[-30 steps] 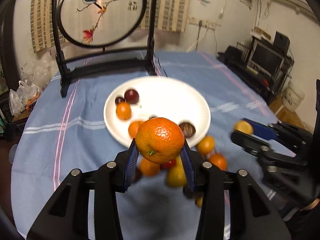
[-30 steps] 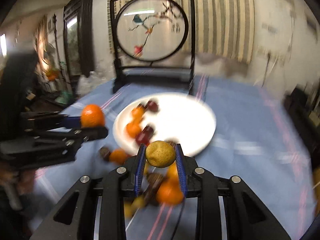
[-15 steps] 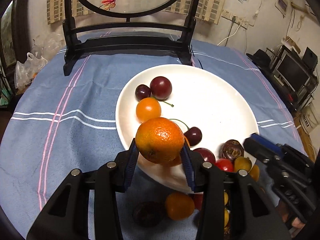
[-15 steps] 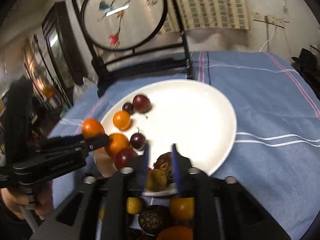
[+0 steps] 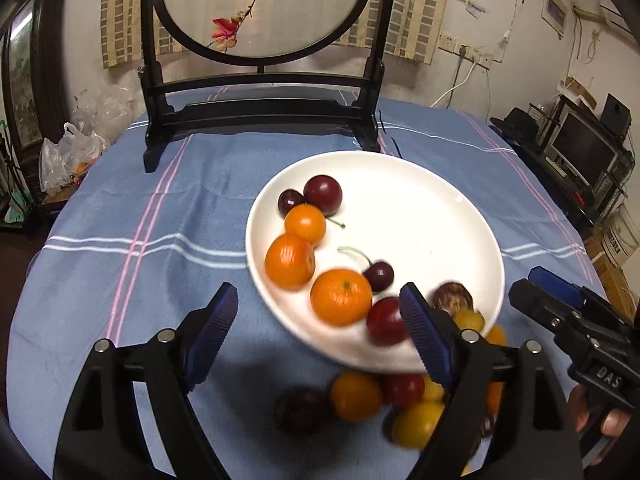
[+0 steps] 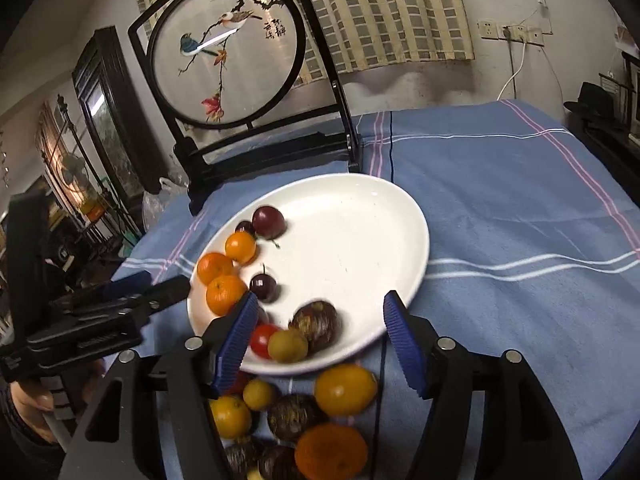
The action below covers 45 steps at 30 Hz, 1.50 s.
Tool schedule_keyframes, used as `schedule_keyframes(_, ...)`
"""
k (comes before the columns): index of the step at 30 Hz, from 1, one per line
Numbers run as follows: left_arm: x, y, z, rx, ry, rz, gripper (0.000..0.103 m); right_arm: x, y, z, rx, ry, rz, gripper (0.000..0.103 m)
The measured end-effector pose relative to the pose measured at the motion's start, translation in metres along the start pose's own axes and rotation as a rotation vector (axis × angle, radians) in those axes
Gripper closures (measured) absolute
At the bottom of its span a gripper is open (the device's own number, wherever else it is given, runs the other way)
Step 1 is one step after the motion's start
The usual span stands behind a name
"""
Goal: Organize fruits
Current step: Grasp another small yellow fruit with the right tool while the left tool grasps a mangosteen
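Holding our left gripper (image 5: 318, 334) and right gripper (image 6: 320, 340) spread wide and empty, we see fruits on the white plate (image 5: 420, 208) and loose fruits (image 6: 344, 390) beside it.

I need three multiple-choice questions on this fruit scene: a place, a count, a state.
1. Where are the loose fruits? A on the cloth at the plate's near rim; B in a basket; C mid-plate.
2. Orange-coloured fruits on the plate? A one; B three; C six.
3. The left gripper is: A shut on an orange; B shut on a cherry; C open, empty.
1 A: they crowd the cloth below the rim. 2 B: three along its left side. 3 C: fingers wide apart, gripping nothing.
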State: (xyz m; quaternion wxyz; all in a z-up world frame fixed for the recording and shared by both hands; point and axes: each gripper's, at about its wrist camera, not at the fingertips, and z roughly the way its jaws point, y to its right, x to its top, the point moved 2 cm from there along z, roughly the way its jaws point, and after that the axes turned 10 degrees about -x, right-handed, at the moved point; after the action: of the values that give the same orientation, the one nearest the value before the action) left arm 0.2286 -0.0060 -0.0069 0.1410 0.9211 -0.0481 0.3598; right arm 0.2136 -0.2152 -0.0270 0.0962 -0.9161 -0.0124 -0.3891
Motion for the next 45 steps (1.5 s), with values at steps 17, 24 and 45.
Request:
schedule_keyframes(17, -0.104, -0.013, -0.033, 0.036, -0.062, 0.021, 0.014, -0.11, -0.03, -0.045, 0.022, -0.204, -0.229, 0.037)
schedule_keyframes(24, -0.115, -0.02, -0.027, 0.028, -0.099, 0.01, 0.014, -0.123, -0.07, -0.032, -0.042, -0.23, -0.342, 0.057)
schedule_keyframes(45, -0.093, -0.025, 0.009, 0.065, -0.165, 0.022, 0.033, -0.128, -0.043, -0.053, 0.07, -0.219, -0.218, 0.08)
